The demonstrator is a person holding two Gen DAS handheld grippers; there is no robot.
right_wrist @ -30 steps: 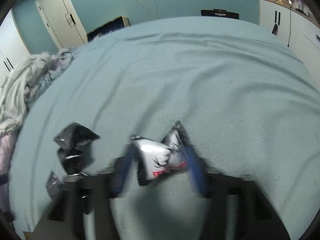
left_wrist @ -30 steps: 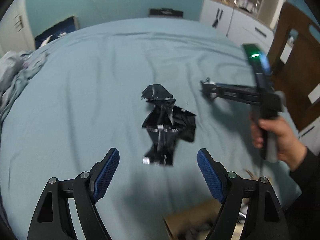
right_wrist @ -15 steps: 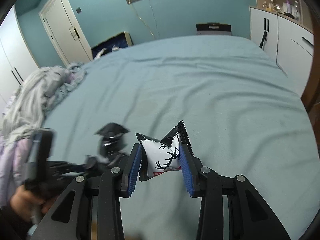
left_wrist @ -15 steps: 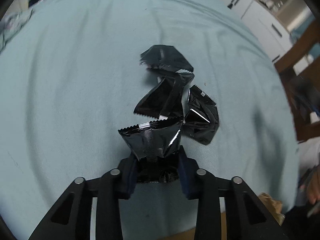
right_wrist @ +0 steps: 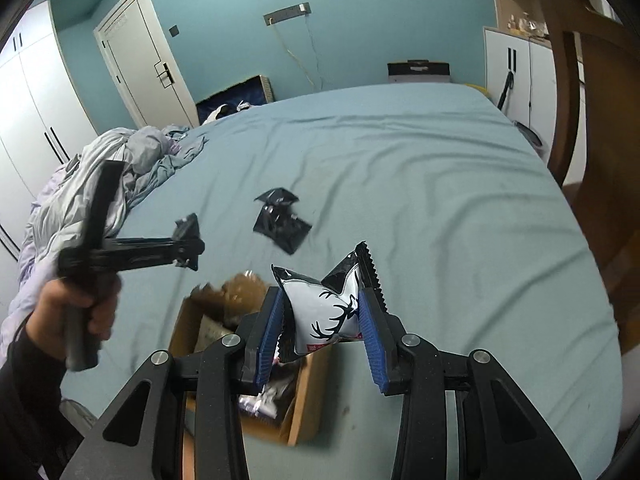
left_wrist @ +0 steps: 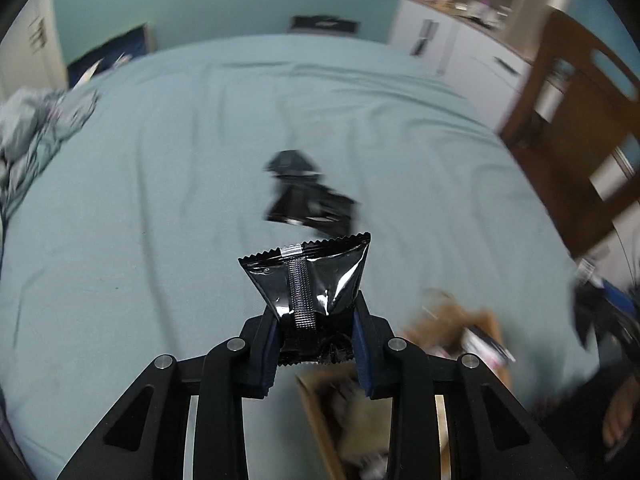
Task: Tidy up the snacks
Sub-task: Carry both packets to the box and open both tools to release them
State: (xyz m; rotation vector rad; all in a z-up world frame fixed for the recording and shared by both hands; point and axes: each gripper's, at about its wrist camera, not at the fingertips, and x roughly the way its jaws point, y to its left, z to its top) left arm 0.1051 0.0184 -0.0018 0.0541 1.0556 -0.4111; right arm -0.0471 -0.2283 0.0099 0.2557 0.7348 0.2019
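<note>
Across the teal bed (right_wrist: 420, 168), fewer loose snacks lie out than a second ago: only a small heap of black packets (right_wrist: 282, 220) is left near the middle, where four lay together before. At the near edge of the bed sits an open cardboard box (right_wrist: 304, 412), already holding a few wrappers, and both loads now hang close above or beside it.

One second back the left hand-held gripper (left_wrist: 316, 336) stood wide open short of the heap; now its blue pads are clamped on the lower end of a black foil packet (left_wrist: 308, 276), which stands upright and clear of the sheet. Seen from the right wrist, the same tool is held up in the person's left hand (right_wrist: 80, 304), off to the left of the box.

Meanwhile the right hand-held gripper (right_wrist: 322, 328) has carried its white packet with a black deer print (right_wrist: 328, 312) back from the open bed to a spot over the box rim, pinched between the pads throughout.

By my reading, both pickups are done and the drop into the box comes next, leaving the heap to clear.
</note>
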